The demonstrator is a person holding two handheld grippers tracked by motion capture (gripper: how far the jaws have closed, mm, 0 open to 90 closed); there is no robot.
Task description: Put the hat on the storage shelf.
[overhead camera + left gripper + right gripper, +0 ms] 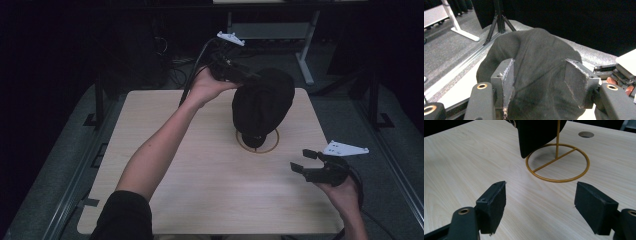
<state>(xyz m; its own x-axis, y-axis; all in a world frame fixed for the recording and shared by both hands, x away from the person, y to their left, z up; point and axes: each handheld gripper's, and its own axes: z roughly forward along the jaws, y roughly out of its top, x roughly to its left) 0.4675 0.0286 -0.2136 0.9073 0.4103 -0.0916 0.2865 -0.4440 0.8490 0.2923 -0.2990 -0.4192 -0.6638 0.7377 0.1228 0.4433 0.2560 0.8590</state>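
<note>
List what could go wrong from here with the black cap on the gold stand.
1. The left tool sits at the black cap with its pads open either side of the fabric; drawing away, a pad might snag and drag the cap off.
2. The gold wire stand is a thin post on a light ring base, so a sideways tug could tip it.
3. The right tool is open, apart from the stand, too far off to steady it quickly.

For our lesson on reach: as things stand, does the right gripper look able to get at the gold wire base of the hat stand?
Probably yes. The right gripper has its fingers open toward the gold wire base, with bare table between them.
</note>
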